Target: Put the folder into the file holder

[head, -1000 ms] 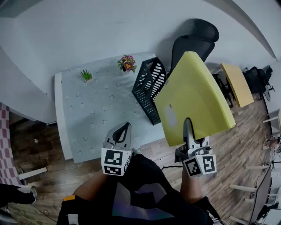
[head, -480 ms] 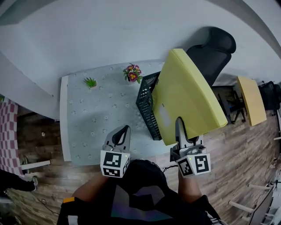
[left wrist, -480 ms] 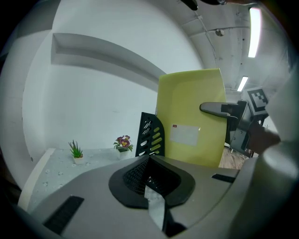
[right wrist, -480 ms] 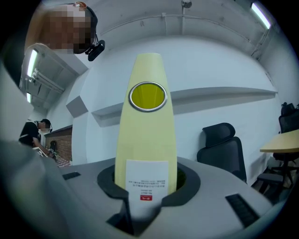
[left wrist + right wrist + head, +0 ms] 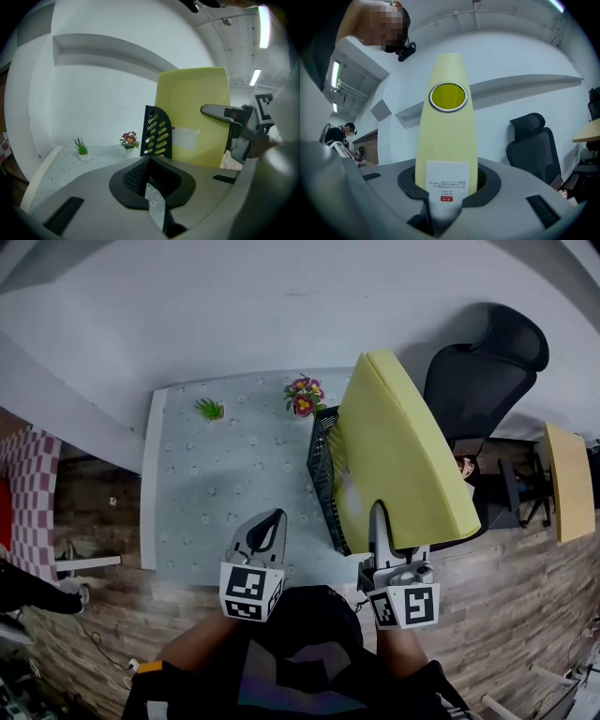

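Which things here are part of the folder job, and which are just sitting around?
In the job: yellow folder, clamped in the right gripper; black file holder on the table.
Lying about: left gripper, shut and empty; small green plant; flowering plant; office chair.

On the pale cloth-covered table point(image 5: 202, 502) the black slotted plastic file holder point(image 5: 322, 474) stands at the right end, with 2 small potted plants point(image 5: 304, 397) at the far edge left of it. The thick yellow folder point(image 5: 403, 456) in the right gripper point(image 5: 377, 514) is above its right side, the black office chair point(image 5: 487, 367) behind.
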